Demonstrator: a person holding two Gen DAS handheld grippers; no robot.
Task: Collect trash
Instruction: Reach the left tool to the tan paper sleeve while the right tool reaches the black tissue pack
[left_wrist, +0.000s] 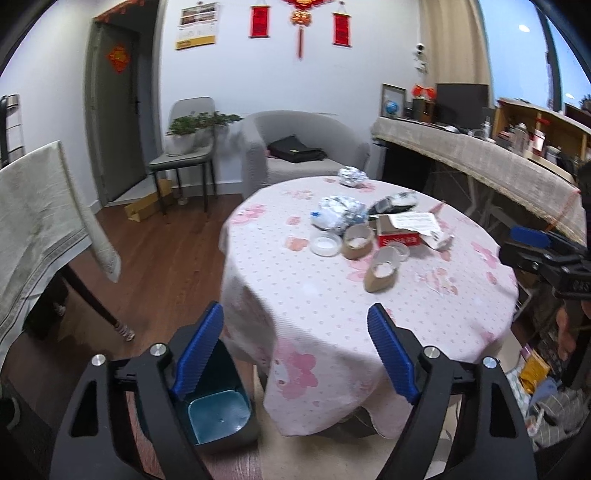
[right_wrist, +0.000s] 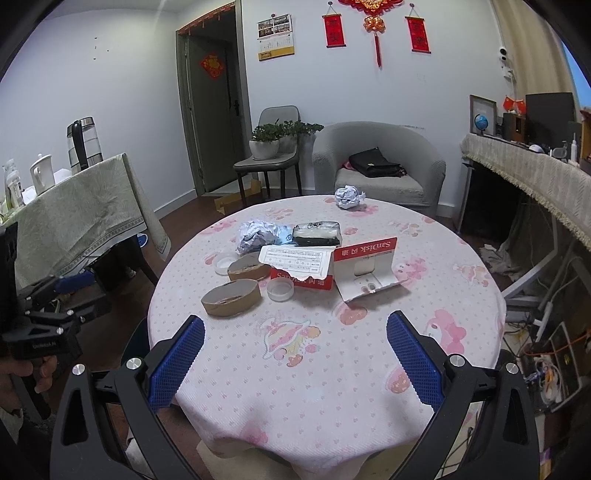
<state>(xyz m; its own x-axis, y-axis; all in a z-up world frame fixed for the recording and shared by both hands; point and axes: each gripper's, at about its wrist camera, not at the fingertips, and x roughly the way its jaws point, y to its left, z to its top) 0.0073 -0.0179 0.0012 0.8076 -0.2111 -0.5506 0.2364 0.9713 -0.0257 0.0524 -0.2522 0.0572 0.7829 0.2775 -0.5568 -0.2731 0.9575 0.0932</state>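
Note:
Trash lies on a round table (right_wrist: 332, 369) with a pink-patterned cloth: a torn red and white SanDisk box (right_wrist: 332, 269) (left_wrist: 400, 230), two cardboard tape rings (right_wrist: 231, 297) (left_wrist: 380, 271), clear plastic lids (right_wrist: 280, 290) (left_wrist: 325, 243), crumpled paper balls (right_wrist: 258, 234) (right_wrist: 347, 195) (left_wrist: 352, 176) and a black packet (right_wrist: 316, 232). A dark bin (left_wrist: 218, 413) with a blue inside stands on the floor at the table's left side. My left gripper (left_wrist: 295, 354) is open and empty, above the bin and table edge. My right gripper (right_wrist: 295, 362) is open and empty over the table's near part.
A second table with a green cloth (right_wrist: 81, 218), kettle and cups stands to the left. A grey armchair (right_wrist: 380, 166) and a chair with potted plants (right_wrist: 273, 147) stand behind. A long covered desk (right_wrist: 535, 184) runs along the right, with cables on the floor.

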